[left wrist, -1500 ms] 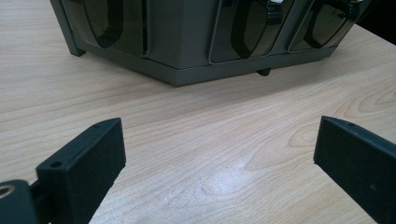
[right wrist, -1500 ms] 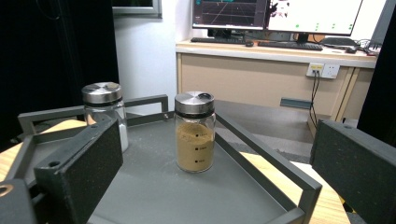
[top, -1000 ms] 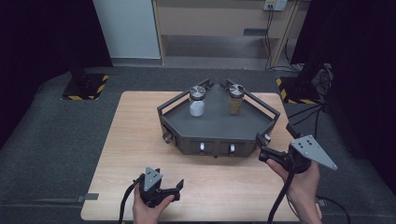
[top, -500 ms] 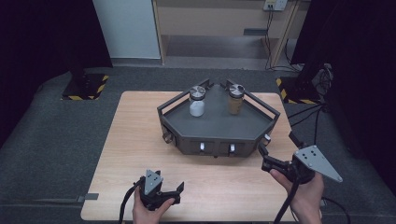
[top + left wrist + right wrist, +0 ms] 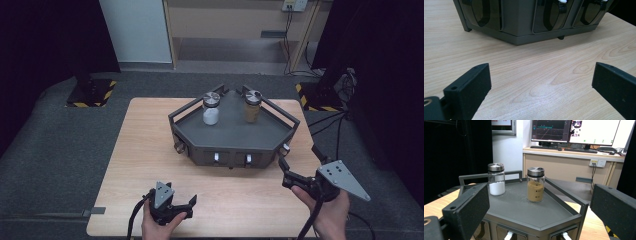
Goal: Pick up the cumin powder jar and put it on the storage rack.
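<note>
A dark grey rack (image 5: 235, 137) with a railed top stands on the far half of the wooden table (image 5: 135, 150). On it stand two steel-lidded glass jars, one of white powder (image 5: 210, 110) and one of brown powder (image 5: 252, 107). My left gripper (image 5: 188, 207) is open near the table's front edge, with bare wood between its jaws and the rack's lower front (image 5: 524, 27) ahead. My right gripper (image 5: 300, 164) is open and empty at the rack's front right corner. Its view faces the white jar (image 5: 496, 180) and the brown jar (image 5: 535, 185) across the rack top (image 5: 524, 212).
White-tipped handles (image 5: 216, 158) line the rack's front face. Black-and-yellow weighted bases (image 5: 90, 92) sit on the grey carpet beyond the table. A wooden cabinet (image 5: 235, 30) stands at the back, and a desk with monitors (image 5: 574, 131) appears in the right gripper view.
My right gripper has drawn back from the rack toward the table's near edge and a little to the right. The left gripper has barely shifted. The jars have not moved.
</note>
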The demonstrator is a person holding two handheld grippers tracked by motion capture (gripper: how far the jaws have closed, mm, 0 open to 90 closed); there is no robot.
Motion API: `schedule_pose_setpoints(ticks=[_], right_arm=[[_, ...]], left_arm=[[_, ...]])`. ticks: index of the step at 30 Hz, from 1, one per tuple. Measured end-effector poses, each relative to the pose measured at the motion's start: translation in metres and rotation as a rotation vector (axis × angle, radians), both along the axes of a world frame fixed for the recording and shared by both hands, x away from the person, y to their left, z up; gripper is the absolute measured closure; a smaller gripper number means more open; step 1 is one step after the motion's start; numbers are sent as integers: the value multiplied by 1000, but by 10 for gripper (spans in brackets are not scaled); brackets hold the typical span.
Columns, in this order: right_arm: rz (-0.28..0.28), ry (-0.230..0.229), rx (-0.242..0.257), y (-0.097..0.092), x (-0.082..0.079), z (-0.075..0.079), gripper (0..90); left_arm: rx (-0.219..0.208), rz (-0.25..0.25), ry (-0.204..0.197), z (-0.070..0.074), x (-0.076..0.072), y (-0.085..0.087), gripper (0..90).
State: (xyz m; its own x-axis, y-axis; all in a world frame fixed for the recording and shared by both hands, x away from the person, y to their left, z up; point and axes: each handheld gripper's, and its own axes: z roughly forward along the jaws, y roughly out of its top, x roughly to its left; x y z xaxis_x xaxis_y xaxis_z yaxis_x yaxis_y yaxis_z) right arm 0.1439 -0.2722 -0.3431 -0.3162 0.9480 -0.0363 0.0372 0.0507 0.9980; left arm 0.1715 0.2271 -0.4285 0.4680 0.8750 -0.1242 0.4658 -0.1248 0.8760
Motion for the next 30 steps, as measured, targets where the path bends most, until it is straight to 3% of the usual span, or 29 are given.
schedule_pose_setpoints(ticks=[30], right_arm=[[19,-39,29,-9,-41,-9,24]], left_arm=[[0,2,-9,0,-1,0,13]])
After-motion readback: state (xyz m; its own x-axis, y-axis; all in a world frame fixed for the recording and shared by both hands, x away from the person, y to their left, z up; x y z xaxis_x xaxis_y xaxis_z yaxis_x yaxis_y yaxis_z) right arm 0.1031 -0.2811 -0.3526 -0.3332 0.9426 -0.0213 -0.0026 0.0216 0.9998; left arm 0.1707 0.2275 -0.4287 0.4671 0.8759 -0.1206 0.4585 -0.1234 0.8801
